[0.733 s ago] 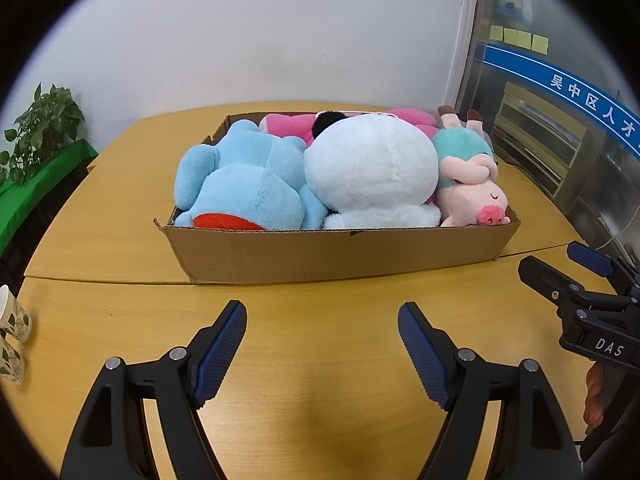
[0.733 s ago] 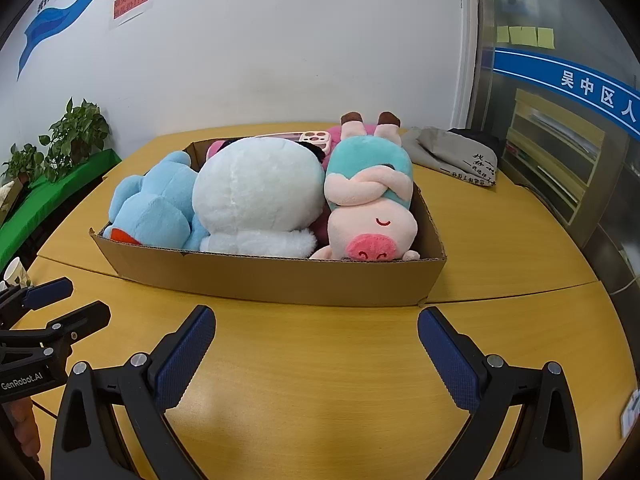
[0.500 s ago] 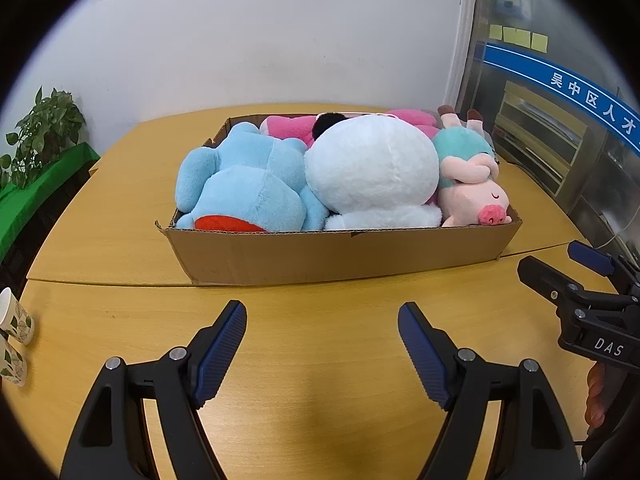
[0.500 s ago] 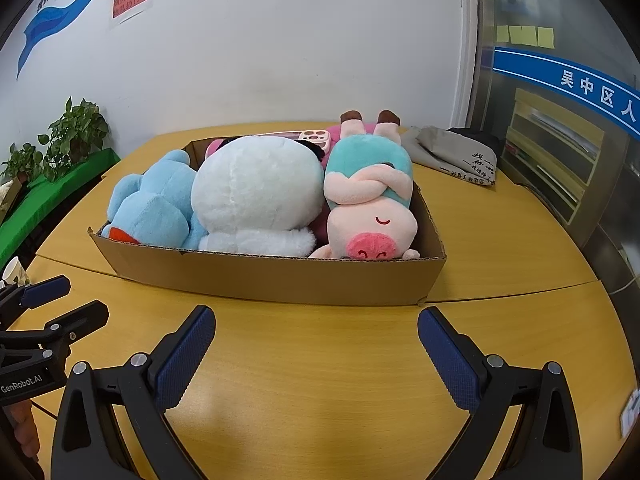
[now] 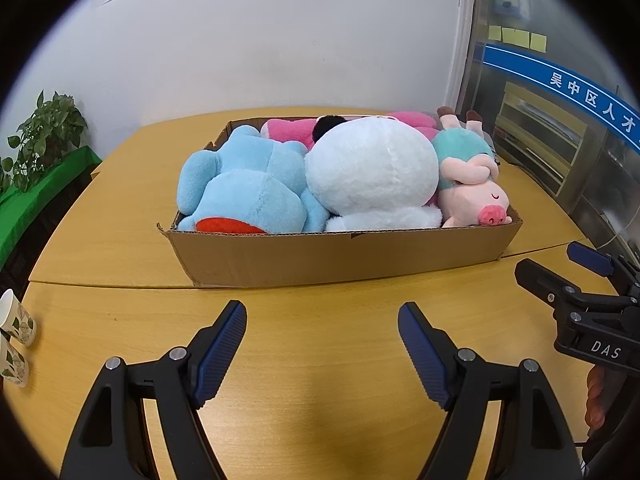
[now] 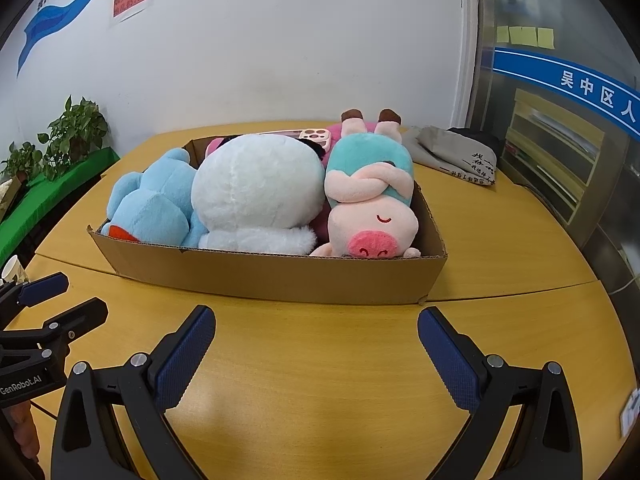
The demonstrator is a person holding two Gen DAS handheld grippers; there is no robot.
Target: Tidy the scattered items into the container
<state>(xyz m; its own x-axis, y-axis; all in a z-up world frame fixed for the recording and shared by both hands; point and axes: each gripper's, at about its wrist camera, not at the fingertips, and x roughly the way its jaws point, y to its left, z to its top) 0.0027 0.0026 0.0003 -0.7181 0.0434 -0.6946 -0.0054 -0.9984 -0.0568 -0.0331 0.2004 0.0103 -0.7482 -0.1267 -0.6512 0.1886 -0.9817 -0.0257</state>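
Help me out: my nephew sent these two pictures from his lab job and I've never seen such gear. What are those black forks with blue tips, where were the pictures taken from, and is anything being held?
There is no robot here. A person holds a hand-operated claw in each hand, with a camera on each looking forward between its two blue-padded fingers. One picture comes from the left claw, the other from the right claw; each also catches the other at its edge. Both are open and hold nothing. On the wooden table sits a cardboard box packed with soft toys: a blue plush, a white plush and a pig plush. A grey cloth lies behind the box, and paper cups stand at the left.
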